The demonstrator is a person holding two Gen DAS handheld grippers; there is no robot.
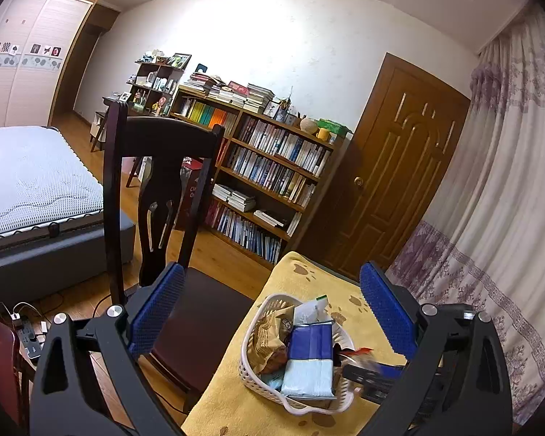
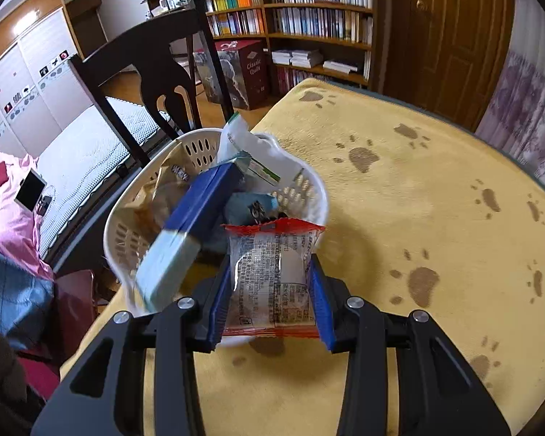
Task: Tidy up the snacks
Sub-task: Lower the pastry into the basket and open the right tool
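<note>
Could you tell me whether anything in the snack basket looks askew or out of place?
The blue and white box lies tilted across the white basket, one end jutting over its rim. The red-edged packet is outside it, clamped in the right tongs.

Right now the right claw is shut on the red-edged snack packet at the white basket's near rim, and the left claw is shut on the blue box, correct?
Not quite: the left claw is open and empty in the left wrist view. The blue box already lies in the white basket. The right claw does grip the red-edged snack packet.

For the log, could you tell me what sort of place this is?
Most likely a bedroom at home: a bed, a full bookcase and a built-in wardrobe are in view.
</note>
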